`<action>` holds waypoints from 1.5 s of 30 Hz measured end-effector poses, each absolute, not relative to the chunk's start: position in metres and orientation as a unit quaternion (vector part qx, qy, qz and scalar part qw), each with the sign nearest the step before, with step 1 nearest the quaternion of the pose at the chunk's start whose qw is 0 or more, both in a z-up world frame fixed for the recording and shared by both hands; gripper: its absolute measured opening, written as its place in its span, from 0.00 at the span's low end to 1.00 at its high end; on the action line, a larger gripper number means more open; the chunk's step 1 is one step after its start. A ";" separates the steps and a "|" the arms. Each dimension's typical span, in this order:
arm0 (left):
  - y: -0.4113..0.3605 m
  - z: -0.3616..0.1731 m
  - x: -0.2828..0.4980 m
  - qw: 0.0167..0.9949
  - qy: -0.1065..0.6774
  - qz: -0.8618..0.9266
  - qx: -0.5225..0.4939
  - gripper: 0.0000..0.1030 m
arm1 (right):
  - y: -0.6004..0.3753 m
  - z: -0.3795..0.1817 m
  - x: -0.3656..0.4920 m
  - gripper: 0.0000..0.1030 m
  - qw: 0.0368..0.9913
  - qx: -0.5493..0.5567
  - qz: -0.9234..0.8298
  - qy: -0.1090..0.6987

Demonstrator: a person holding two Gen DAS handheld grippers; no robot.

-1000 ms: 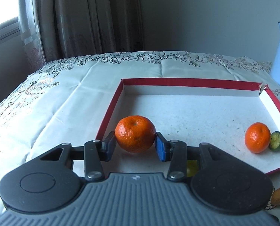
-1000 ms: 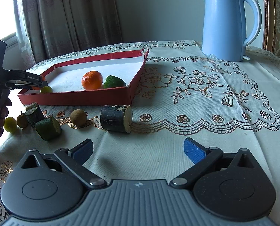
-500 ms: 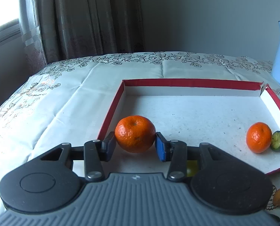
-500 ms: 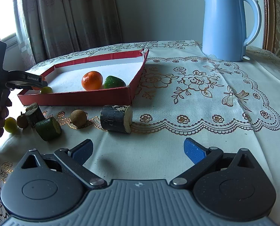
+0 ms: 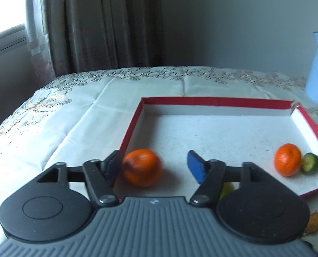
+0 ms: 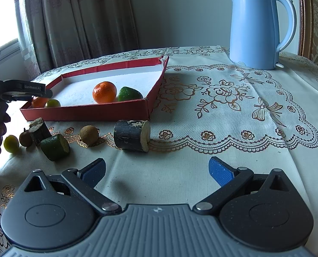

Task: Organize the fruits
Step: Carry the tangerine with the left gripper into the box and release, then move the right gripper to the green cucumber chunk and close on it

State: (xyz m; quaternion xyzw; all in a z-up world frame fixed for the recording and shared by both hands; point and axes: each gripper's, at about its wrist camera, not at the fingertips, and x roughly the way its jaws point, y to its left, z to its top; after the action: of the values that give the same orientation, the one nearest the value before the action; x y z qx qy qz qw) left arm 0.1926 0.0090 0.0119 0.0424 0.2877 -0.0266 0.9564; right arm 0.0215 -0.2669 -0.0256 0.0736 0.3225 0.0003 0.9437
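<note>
The left gripper (image 5: 153,162) hangs over the near left corner of the red-rimmed tray (image 5: 212,102), its fingers opening. An orange (image 5: 142,167) lies between them, blurred, close against the left finger (image 5: 113,163) and clear of the right one, so it is no longer pinched. At the tray's far right side, a second orange (image 5: 287,159) touches a green fruit (image 5: 311,163). The right gripper (image 6: 156,171) hovers over the tabletop (image 6: 201,154) with fingers spread wide and nothing between them. Ahead of it, outside the tray, lie a dark cut log piece (image 6: 131,135), a brown round fruit (image 6: 89,135), a green cut piece (image 6: 55,147) and a small yellow fruit (image 6: 11,143). A blue kettle (image 6: 258,26) stands far right.
</note>
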 end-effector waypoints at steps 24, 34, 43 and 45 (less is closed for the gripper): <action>0.105 0.000 0.073 0.959 0.282 0.032 0.023 1.00 | -0.269 -0.024 0.021 1.00 0.944 0.079 0.003 0.320; 0.137 -0.020 0.069 0.940 0.336 0.041 -0.031 1.00 | -0.270 -0.020 0.008 1.00 0.952 0.089 0.002 0.294; 0.132 -0.022 0.069 0.939 0.340 0.045 -0.013 1.00 | -0.231 0.006 -0.021 1.00 0.966 0.058 0.075 0.240; 0.131 -0.022 0.069 0.939 0.340 0.046 -0.012 1.00 | -0.214 0.011 -0.023 1.00 0.966 0.035 0.097 0.236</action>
State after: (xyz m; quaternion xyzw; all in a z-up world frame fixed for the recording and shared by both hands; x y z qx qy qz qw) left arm 0.0686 0.1311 -0.0220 -0.0122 0.3401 0.0464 0.9392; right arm -0.0234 -0.2144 0.0106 0.0354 0.2358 0.0971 0.9663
